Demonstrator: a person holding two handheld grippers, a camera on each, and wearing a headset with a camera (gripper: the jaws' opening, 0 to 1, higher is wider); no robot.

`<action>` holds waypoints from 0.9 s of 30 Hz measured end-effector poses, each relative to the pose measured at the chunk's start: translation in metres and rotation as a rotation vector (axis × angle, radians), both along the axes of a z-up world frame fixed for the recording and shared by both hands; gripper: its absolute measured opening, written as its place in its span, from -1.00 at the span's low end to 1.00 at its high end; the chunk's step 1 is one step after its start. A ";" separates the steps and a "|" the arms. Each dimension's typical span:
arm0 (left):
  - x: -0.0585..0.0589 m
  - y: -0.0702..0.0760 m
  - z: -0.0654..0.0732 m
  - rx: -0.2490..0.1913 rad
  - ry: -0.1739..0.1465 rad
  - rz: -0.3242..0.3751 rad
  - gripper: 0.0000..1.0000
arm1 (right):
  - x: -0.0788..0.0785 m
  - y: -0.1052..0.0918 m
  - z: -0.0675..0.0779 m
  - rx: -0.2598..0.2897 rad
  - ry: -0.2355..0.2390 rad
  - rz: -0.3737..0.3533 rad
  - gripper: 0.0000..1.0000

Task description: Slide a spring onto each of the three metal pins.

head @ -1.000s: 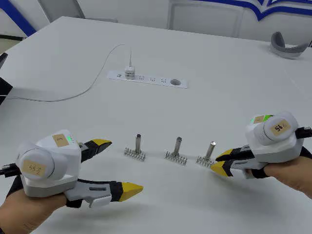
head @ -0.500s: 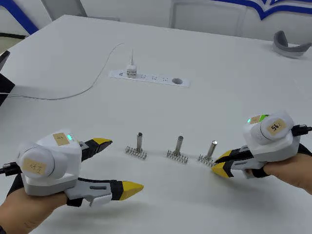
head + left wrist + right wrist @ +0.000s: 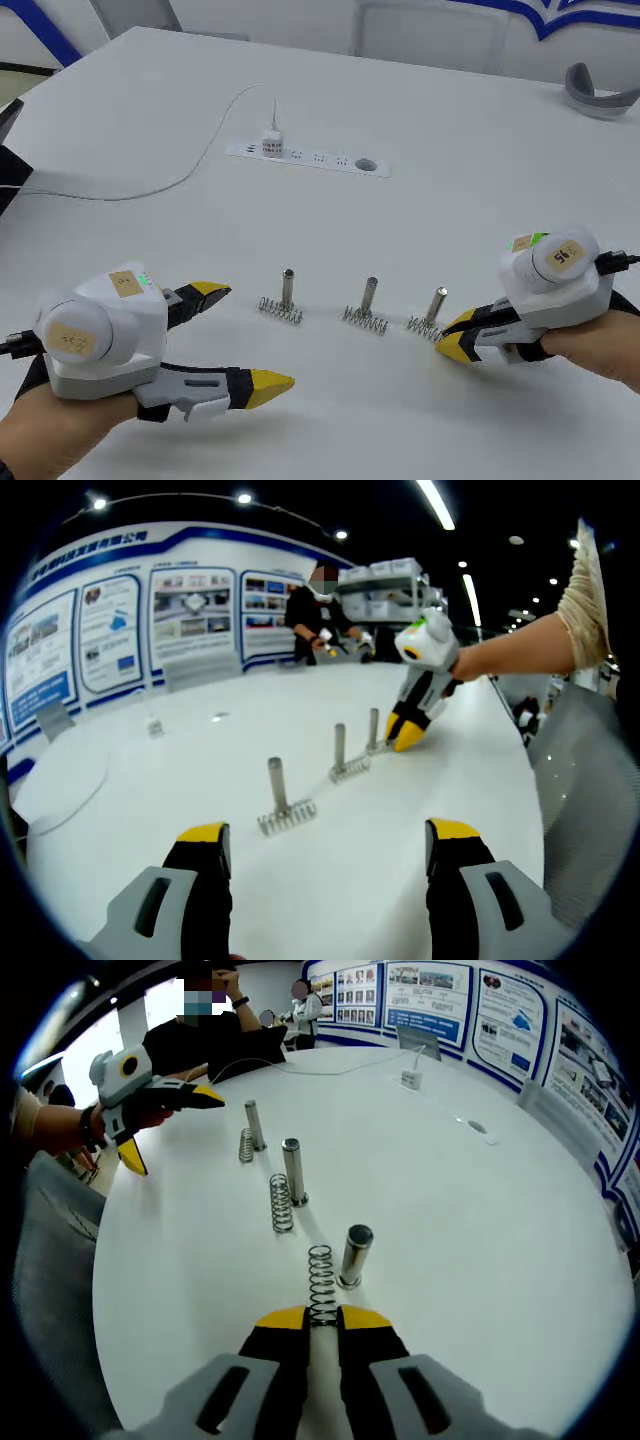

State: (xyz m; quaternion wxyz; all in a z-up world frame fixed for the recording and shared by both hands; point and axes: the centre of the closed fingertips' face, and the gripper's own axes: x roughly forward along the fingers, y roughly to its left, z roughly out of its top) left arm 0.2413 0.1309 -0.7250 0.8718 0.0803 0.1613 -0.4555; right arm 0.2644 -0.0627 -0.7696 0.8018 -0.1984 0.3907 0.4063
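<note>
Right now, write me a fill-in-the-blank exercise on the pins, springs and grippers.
1. ___ metal pins stand upright on the white table.
2. Every spring lies beside its pin; ___ is threaded on yet.
3. The right gripper has its jaws shut on the end of the ___ nearest it.
4. The left gripper has its jaws ___, holding nothing.
Missing words: three; none; spring; open.

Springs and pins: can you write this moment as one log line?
right gripper shut on spring | left gripper open | pins bare
</note>
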 end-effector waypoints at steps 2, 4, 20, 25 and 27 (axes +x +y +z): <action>0.000 0.000 0.000 -0.001 0.000 0.000 0.61 | 0.000 0.000 0.000 -0.001 0.002 0.000 -0.76; -0.001 0.000 0.000 -0.003 0.000 0.001 0.61 | 0.000 0.000 0.000 -0.005 0.000 0.003 -0.76; -0.007 -0.006 -0.001 -0.013 0.006 -0.019 0.54 | -0.016 0.009 0.014 -0.013 -0.003 0.056 -0.77; -0.010 -0.011 -0.001 -0.015 0.008 -0.034 0.50 | -0.019 0.017 0.022 -0.011 -0.010 0.085 -0.77; -0.011 -0.014 -0.001 -0.017 0.010 -0.043 0.48 | -0.021 0.021 0.025 -0.011 -0.010 0.103 -0.77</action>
